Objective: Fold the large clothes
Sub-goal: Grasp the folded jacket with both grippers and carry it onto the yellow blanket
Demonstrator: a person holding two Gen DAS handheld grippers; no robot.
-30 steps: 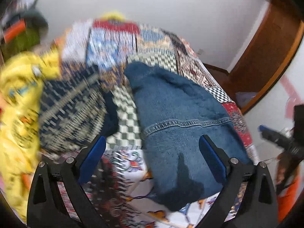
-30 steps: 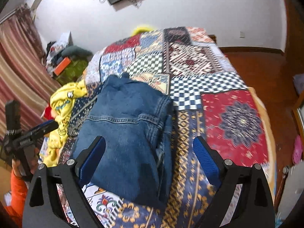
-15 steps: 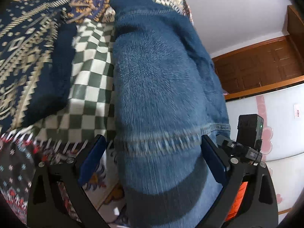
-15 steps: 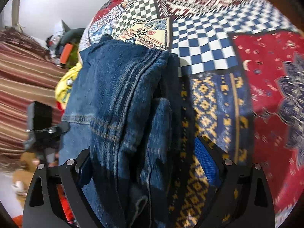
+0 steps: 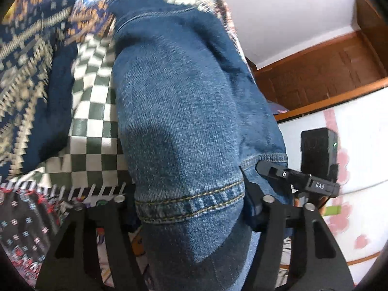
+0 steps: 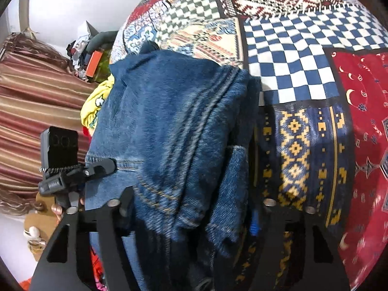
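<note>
A folded blue denim garment (image 5: pixel 179 109) lies lengthwise on a patchwork bedspread (image 5: pixel 92 121). My left gripper (image 5: pixel 189 203) straddles its near hemmed end. The jaws are closing, and the denim fills the gap and bulges against both pads. In the right wrist view the same denim (image 6: pixel 165 121) lies bunched, with seams running away from me. My right gripper (image 6: pixel 191 208) is also closing on the near end, with cloth packed between its fingers. The other tool shows at the edge of each view: the right gripper (image 5: pixel 298 179) and the left gripper (image 6: pixel 72 174).
A dark patterned garment (image 5: pixel 29 72) lies left of the denim, and a yellow garment (image 6: pixel 94 106) lies beyond it. A striped curtain (image 6: pixel 36 101) and a clutter pile (image 6: pixel 89 53) stand past the bed's left side. A wooden door (image 5: pixel 327 72) is on the right. Bedspread (image 6: pixel 303 72) stretches right.
Both grippers dropped from above the bed onto the near end of the denim and tilted downward. Their wide jaws have narrowed until the cloth fills the gap between them.
</note>
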